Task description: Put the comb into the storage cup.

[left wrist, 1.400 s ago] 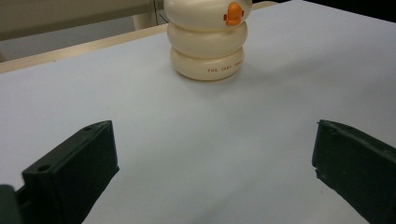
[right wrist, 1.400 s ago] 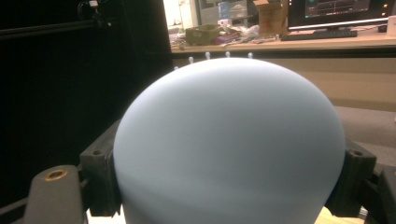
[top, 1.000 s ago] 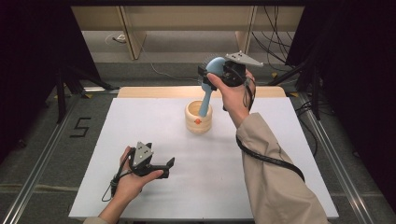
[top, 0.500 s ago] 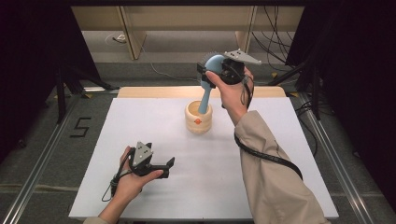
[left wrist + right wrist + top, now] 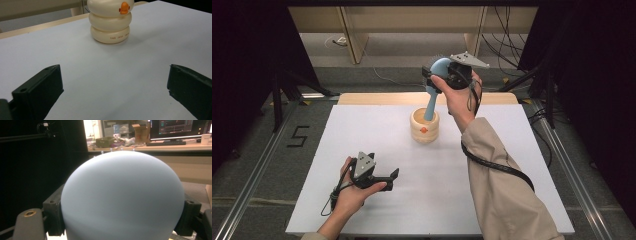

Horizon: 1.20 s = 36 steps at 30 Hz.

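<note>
One blue brush (image 5: 435, 85) clamped in right tool (image 5: 443, 76), one cream holder (image 5: 424, 126), left tool (image 5: 393, 174) apart

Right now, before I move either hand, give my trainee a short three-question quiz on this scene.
1. True or false: the right gripper is clamped on the round head of the blue brush.
2. Where does the brush's handle end?
A. flat on the table
B. inside the cream holder
C. in the left gripper
3. Fill in: the left gripper rests on the white table with its jaws ____.

Key
1. True: the high view and the right gripper view show the jaws at both sides of the head.
2. B
3. open, with nothing between them
</note>
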{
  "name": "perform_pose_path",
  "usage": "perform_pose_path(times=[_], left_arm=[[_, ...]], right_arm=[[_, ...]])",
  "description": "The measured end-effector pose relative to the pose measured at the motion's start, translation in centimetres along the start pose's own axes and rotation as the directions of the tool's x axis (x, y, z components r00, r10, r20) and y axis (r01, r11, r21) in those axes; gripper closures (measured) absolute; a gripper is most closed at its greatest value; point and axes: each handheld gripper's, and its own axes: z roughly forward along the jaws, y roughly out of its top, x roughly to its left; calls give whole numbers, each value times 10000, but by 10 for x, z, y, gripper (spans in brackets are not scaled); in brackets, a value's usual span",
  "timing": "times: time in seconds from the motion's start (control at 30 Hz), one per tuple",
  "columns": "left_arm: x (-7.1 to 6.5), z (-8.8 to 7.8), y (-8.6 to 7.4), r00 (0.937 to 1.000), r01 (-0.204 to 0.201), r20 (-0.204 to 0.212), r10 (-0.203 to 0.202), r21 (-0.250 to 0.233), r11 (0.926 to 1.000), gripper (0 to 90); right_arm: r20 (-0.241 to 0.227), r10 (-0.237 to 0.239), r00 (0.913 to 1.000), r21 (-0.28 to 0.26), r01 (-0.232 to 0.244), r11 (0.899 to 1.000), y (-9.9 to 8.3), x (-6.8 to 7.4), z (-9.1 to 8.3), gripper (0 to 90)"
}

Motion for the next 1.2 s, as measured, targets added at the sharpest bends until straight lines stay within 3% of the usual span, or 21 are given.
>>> perform_pose_path(times=[1.2], left_arm=[[0,0,0,10000,18,14,-18,5,10000,0]], right_arm=[[248,-173,9995,-31,174,9998,-9,-4,14,200]])
